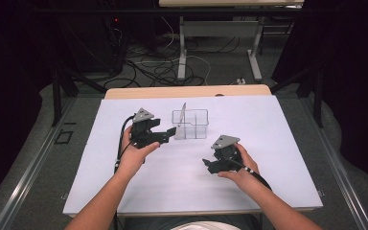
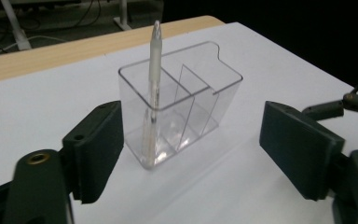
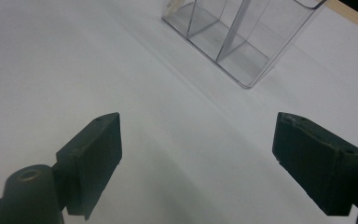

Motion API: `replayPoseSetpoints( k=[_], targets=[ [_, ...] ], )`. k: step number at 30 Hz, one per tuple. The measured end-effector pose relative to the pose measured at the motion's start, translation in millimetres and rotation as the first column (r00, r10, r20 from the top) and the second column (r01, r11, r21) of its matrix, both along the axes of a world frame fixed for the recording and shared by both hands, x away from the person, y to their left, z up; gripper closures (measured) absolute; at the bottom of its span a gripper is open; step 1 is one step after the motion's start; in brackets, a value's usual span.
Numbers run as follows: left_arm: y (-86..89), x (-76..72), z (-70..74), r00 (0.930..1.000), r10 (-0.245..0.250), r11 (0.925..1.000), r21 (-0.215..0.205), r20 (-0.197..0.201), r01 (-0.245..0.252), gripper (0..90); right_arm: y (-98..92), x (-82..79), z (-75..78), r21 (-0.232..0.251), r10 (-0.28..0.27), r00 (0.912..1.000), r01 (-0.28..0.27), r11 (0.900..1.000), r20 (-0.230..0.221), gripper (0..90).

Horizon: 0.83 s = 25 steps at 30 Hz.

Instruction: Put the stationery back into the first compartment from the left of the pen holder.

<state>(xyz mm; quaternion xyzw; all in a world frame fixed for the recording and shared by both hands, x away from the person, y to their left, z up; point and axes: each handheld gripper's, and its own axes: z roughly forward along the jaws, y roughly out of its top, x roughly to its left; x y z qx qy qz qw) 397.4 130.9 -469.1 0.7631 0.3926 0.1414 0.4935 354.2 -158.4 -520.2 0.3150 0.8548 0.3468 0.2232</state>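
Pen (image 2: 153, 88): stood near-upright in the end compartment of the clear organiser (image 2: 193, 100), long axis vertical, tip up – pale, slim, translucent.
Place: toward the tabletop's (image 1: 278, 158) far edge, mid-width.
Left hand-held gripper (image 1: 165, 132): open, just beside the organiser – nothing held.
Right hand-held gripper (image 1: 208, 164): open, empty, nearer the front edge.

Left gripper (image 1: 170, 132) held level, jaws parted, nothing gripped. Right gripper (image 1: 206, 164) low, jaws wide apart, empty.
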Motion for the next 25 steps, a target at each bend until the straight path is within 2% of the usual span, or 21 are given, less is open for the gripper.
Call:
replayPoseSetpoints(
  k=[6,8,10,14,16,18,21,23,25],
  targets=[
    [7.7,-8.8,-12.0,0.9997,0.004,0.9996,0.028,-0.024,-0.004,14.0,-0.1,0.3,0.0,0.002,-0.005,1.0,0.005,1.0,-0.004,15.7],
    [8.5,-11.7,-14.3,0.9992,0.008,0.9993,0.036,-0.04,-0.006,8.4,0.1,0.6,-0.3,0.004,-0.002,1.0,0.002,1.0,-0.006,15.7],
    [8.0,-15.2,-17.8,0.9989,0.023,0.9989,0.043,-0.041,-0.021,6.3,-0.4,1.1,-0.2,-0.001,0.004,1.0,-0.004,1.0,-0.001,15.7],
    [9.7,-21.1,-23.7,0.9981,0.007,0.9988,0.049,-0.061,-0.004,0.1,-1.6,0.6,-0.4,0.007,-0.008,0.9999,0.008,1.0,-0.008,15.7],
    [10.1,-23.7,-26.9,0.9984,0.01,0.9985,0.054,-0.055,-0.007,0.1,-2.6,1.0,-0.6,0.005,-0.006,1.0,0.006,1.0,-0.006,15.7],
    [11.6,-25.6,-28.7,0.9984,0.0,0.9968,0.079,-0.057,0.004,0.1,-3.0,0.8,-0.2,0.009,-0.008,0.9998,0.008,1.0,-0.018,15.7],
    [12.7,-28.2,-32.4,0.9985,0.002,0.9963,0.085,-0.055,0.003,0.1,-4.2,2.1,-0.7,0.009,-0.003,1.0,0.003,1.0,-0.006,15.7],
    [13.4,-29.3,-34.1,0.9984,-0.003,0.9967,0.081,-0.056,0.007,0.1,-4.2,1.1,-1.0,0.012,-0.014,0.9997,0.015,1.0,-0.02,15.7],
    [13.8,-30.3,-35.7,0.9986,-0.012,0.9958,0.09,-0.052,0.017,0.1,-5.1,2.0,-1.8,0.011,-0.01,0.9999,0.01,1.0,-0.013,15.7]
  ],
)
